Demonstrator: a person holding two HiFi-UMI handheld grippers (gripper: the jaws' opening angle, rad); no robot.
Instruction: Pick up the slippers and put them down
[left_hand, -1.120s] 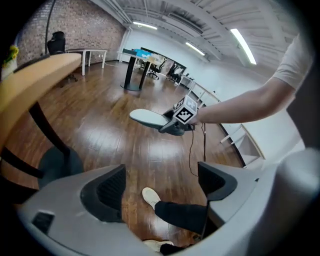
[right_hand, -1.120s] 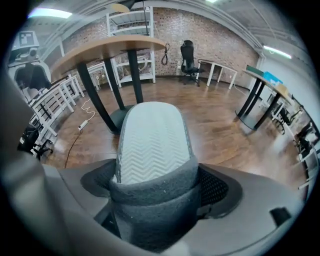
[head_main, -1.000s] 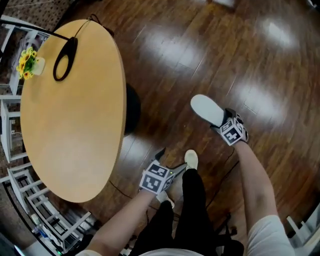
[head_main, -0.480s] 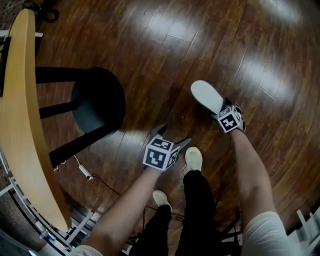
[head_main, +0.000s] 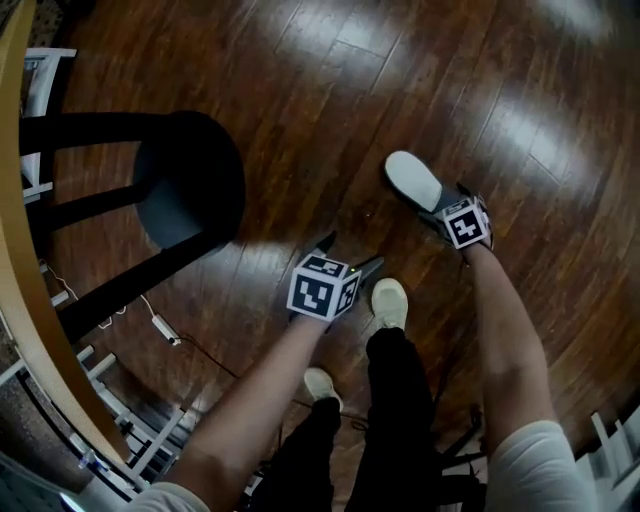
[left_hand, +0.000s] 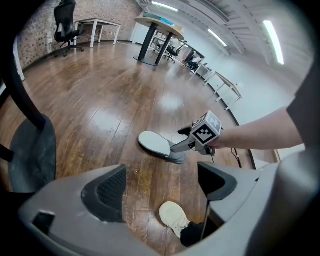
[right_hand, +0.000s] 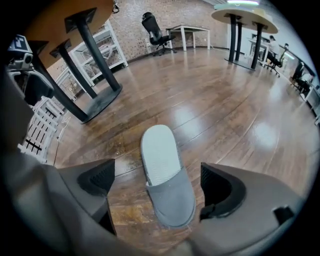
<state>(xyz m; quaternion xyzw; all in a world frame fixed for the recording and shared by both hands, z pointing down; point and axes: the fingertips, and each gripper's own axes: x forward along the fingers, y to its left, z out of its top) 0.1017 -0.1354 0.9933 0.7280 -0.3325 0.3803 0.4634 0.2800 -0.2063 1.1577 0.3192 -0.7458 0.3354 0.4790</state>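
Observation:
One grey slipper (right_hand: 163, 170) with a pale sole lies flat on the wood floor, toe cover toward my right gripper (right_hand: 160, 182). That gripper is open, its jaws standing wide on either side of the toe end without touching it. In the head view the slipper (head_main: 412, 179) lies just beyond the right gripper (head_main: 441, 206). My left gripper (head_main: 348, 253) hangs open and empty over the floor to the left, near the person's foot. From the left gripper (left_hand: 160, 185) view, the slipper (left_hand: 154, 143) lies ahead with the right gripper (left_hand: 186, 143) over its toe. No second slipper shows.
The person's pale shoes (head_main: 389, 301) stand between the arms. A dark round table base (head_main: 187, 188) with its legs sits at the left, under the wooden tabletop edge (head_main: 28, 300). A cable and small white adapter (head_main: 165, 329) lie on the floor. White racks (right_hand: 45, 125) stand behind.
The head view has swung off the tabletop toward the floor and table base. The left gripper has come up and forward beside the shoe. The right gripper stays at the slipper's toe.

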